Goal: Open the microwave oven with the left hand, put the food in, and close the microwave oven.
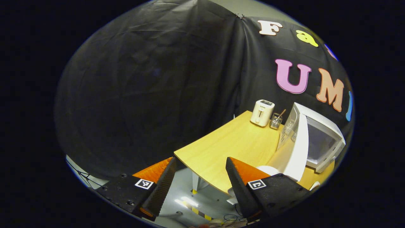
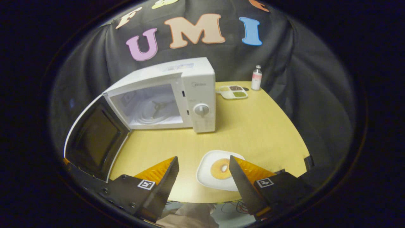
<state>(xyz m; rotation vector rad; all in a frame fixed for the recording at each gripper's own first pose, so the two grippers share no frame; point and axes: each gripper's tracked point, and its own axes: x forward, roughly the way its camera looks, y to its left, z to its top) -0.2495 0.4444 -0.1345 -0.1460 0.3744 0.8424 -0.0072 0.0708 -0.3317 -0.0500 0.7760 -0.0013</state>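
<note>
The white microwave oven [image 2: 190, 91] stands on the yellow table [image 2: 259, 126] with its door [image 2: 95, 139] swung wide open to the left; the cavity with its glass turntable [image 2: 152, 115] holds nothing. A white plate [image 2: 210, 179] with a round golden pastry [image 2: 220, 168] lies near the table's front edge. My right gripper [image 2: 202, 177] is open just above and in front of the plate, its right finger overlapping the plate's edge. My left gripper [image 1: 199, 180] is open off the table's left end, beside the microwave oven's [image 1: 313, 136] open door [image 1: 294, 152].
A white toaster [image 1: 262, 112] and a small utensil holder [image 1: 276, 121] stand at the table's far left corner. A divided tray of food [image 2: 233, 91] and a small bottle [image 2: 256, 77] sit behind the microwave's right side. Floor and cables lie below the table.
</note>
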